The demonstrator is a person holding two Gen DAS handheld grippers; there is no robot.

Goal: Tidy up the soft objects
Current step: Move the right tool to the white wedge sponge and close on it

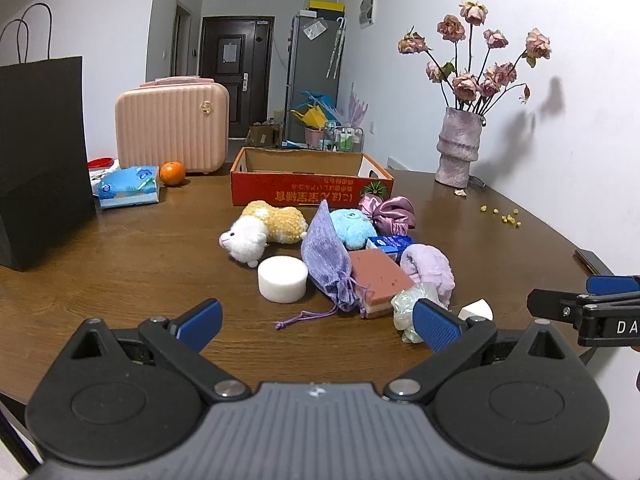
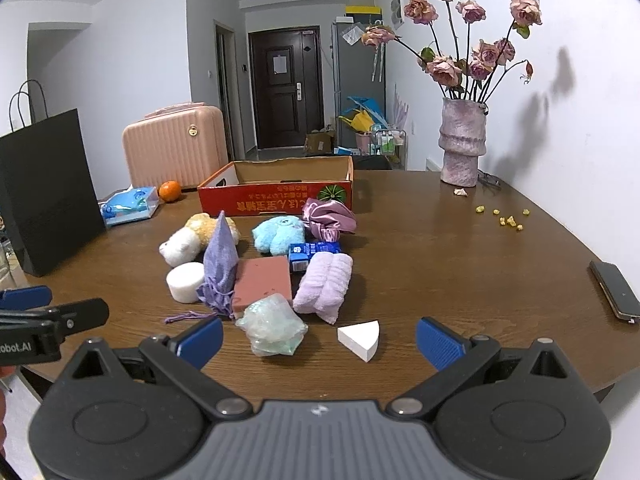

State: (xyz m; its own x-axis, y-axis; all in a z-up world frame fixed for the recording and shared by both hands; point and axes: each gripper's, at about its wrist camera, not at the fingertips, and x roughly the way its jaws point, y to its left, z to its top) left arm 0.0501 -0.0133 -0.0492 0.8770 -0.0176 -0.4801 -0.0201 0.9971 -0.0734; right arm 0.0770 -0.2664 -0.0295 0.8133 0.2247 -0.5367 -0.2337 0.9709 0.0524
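Observation:
A pile of soft things lies mid-table before a red cardboard box (image 1: pixel 276 194) (image 2: pixel 256 200): a white-and-tan plush (image 1: pixel 260 232) (image 2: pixel 188 240), a blue plush (image 1: pixel 352 226) (image 2: pixel 278 236), a purple drawstring pouch (image 1: pixel 326 256) (image 2: pixel 220 264), a pink sponge block (image 1: pixel 378 276) (image 2: pixel 264 282), a lilac towel (image 1: pixel 430 270) (image 2: pixel 326 284), a white round sponge (image 1: pixel 282 284) (image 2: pixel 184 282), a satin scrunchie (image 1: pixel 390 212) (image 2: pixel 328 216), a pale green mesh puff (image 2: pixel 272 326) and a white wedge (image 2: pixel 360 338). My left gripper (image 1: pixel 316 326) is open near the table's front edge. My right gripper (image 2: pixel 318 342) is open, empty, just short of the puff and wedge.
A black paper bag (image 1: pixel 40 160) stands at the left, with a tissue pack (image 1: pixel 128 186), an orange (image 1: pixel 172 173) and a pink case (image 1: pixel 172 126) behind. A vase of dried roses (image 2: pixel 462 142) stands back right, yellow crumbs (image 2: pixel 506 218) near it. A phone (image 2: pixel 614 290) lies at the right edge.

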